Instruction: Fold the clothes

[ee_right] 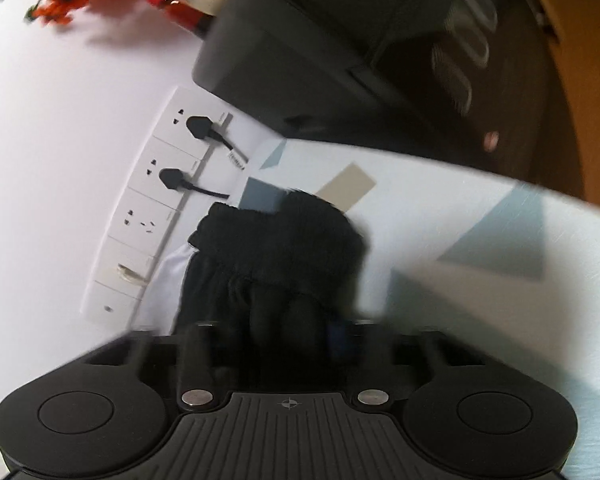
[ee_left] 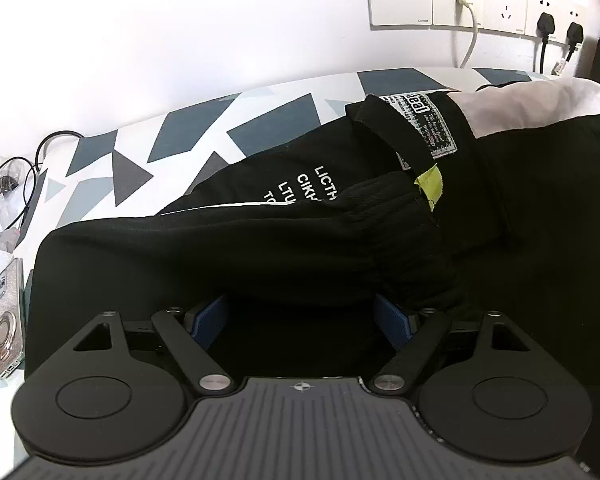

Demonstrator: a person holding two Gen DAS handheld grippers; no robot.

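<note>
A home bedroom: patterned bedsheet [ee_left: 260, 120], wall sockets [ee_left: 479, 0], phone [ee_left: 6, 316].

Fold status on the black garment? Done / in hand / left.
Done: the black garment is doubled over itself on the patterned sheet, label showing. In hand: the right hand-held gripper is clamped on a bunched ribbed cuff; the left hand-held gripper is open over the fabric, pads not pressing. Left: the bundle looks lumpy, so final folds and flattening likely remain.
</note>
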